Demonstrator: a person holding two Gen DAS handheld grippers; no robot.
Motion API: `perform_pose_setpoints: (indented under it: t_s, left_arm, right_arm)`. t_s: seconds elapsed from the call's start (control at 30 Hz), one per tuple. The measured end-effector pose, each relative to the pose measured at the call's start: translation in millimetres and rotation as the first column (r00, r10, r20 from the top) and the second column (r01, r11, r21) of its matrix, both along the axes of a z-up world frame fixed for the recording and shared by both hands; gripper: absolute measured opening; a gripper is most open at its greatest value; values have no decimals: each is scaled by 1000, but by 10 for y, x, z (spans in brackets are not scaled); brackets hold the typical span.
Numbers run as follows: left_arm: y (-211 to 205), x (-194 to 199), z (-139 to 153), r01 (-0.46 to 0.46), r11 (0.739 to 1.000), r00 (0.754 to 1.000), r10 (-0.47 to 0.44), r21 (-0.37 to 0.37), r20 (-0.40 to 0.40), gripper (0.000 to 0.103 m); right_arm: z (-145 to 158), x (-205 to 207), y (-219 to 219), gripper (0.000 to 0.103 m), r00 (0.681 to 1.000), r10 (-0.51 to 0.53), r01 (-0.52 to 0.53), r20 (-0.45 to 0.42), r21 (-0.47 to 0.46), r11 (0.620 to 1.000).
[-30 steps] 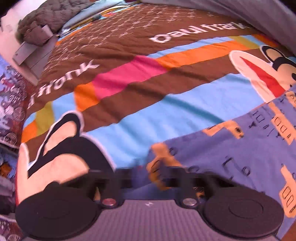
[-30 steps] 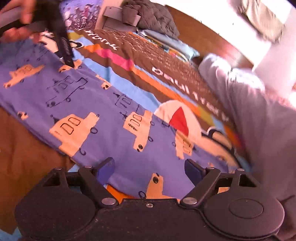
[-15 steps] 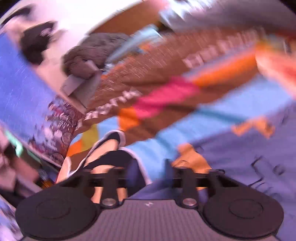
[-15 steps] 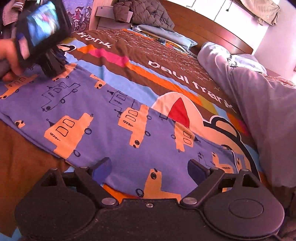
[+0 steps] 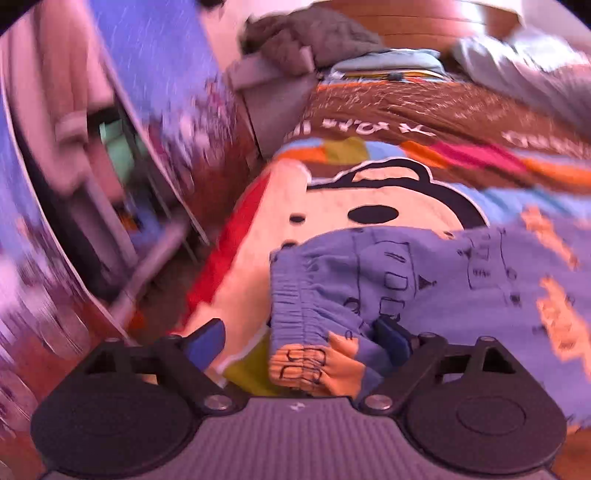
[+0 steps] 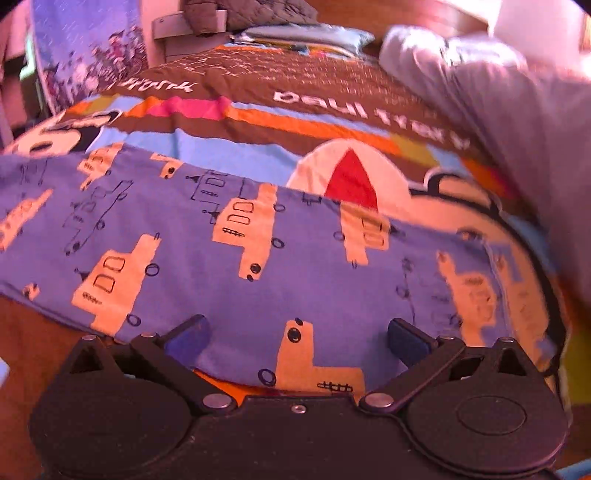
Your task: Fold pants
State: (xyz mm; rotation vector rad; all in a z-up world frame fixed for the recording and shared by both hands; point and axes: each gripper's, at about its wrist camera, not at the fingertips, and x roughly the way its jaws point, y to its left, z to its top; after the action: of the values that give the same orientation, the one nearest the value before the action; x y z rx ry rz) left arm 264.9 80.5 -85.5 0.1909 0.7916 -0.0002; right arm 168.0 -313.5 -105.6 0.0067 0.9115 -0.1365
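Observation:
Blue pants (image 6: 258,258) with orange vehicle prints lie flat across the bed. Their elastic waistband (image 5: 291,291) shows in the left wrist view, which is blurred. My left gripper (image 5: 299,339) is open, its fingers on either side of the waistband's near corner, just above the cloth. My right gripper (image 6: 295,336) is open and hovers over the near edge of the pants legs; the hem end (image 6: 513,288) lies to its right.
The bed carries a brown, blue and orange cartoon cover (image 6: 295,114). A grey blanket (image 6: 517,129) is heaped at the right. A grey jacket (image 6: 251,13) lies on a nightstand by the headboard. The bed's left edge (image 5: 207,266) drops to the floor.
My left gripper has let go of the cloth, opened and swung left to the waistband end. My right gripper has stayed open and shifted slightly along the pants legs.

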Motion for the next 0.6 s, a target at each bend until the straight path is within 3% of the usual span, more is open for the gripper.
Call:
perform_pose_setpoints:
  t_s: [0.07,0.17,0.27,0.4,0.47,0.5,0.53,0.57,0.6]
  left_arm:
    - [-15,-46,52,-13,1000,999,13,18,34,89]
    - [-254,-346,189,-16,989,980,-14,148,196,88]
    - [-528,-527,366,107,984,943,-145,140,301,93]
    - [-932,-325,296,251,964,938,-265,90,221,95]
    - [-1100,-83,50,222,959,955,-250,174,161,94]
    - [-1134,43,-113,182,950,970,-216,255,113,93]
    - [-1098,130,-226,151,946,981,-178,287,71,97]
    - [-1024,127,-222,137,963,983,-161,232,88,103]
    - [-910,161,-187,111,980,989,-125,163,76,103]
  right_arm:
    - [-13,7,-68,102,1000,-19,19,-8,50,999]
    - [-10,-1,-41,102,1000,-17,17,-7,36,999]
    - [2,-12,15,102,1000,-7,7,0,-4,1000]
    - [7,-15,34,102,1000,-3,4,3,-21,1000]
    - [5,-14,36,102,1000,-4,4,2,-19,1000]
    - [5,-15,37,102,1000,-5,5,2,-19,1000]
    - [4,-14,40,102,1000,-4,4,3,-21,1000]
    - [3,-14,44,102,1000,-4,4,3,-22,1000]
    - [3,-15,46,102,1000,-3,3,3,-25,1000]
